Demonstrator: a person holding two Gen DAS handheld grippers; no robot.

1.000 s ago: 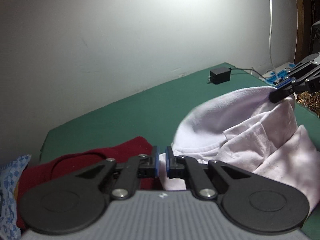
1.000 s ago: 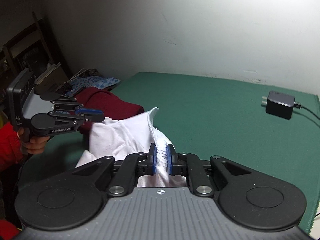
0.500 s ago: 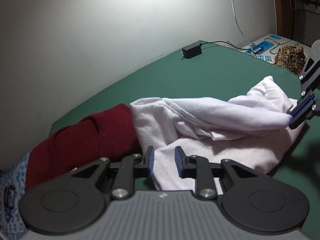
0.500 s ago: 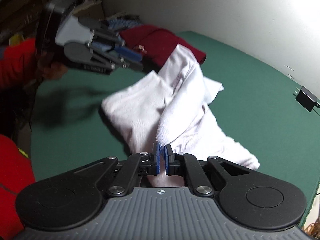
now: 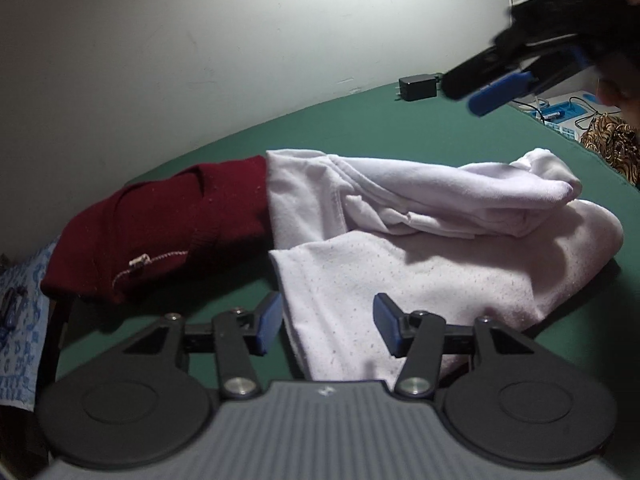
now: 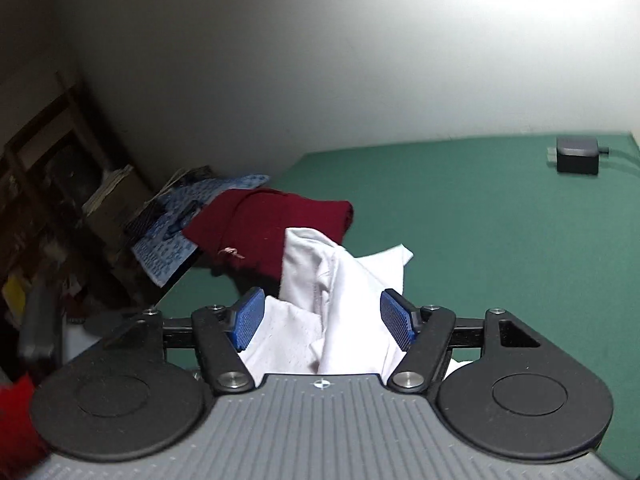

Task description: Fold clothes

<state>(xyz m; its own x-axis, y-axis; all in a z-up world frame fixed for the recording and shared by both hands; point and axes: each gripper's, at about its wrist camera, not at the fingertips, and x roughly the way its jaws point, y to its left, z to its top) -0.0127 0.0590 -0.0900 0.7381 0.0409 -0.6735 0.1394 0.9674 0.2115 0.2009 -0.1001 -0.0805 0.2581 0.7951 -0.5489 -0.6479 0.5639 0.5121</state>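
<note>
Both tongs (image 5: 326, 326) (image 6: 324, 320) parted, gripping nothing.

A plain pale wall (image 6: 320, 80) rises behind the green worktop (image 6: 460, 216), brightly lit at its upper right. A black power adapter (image 6: 577, 155) lies near the worktop's far edge by the wall. Past the left edge stands dark wooden furniture (image 6: 44, 152) with stacked papers (image 6: 108, 188) and a blue patterned cloth (image 6: 168, 240).
</note>
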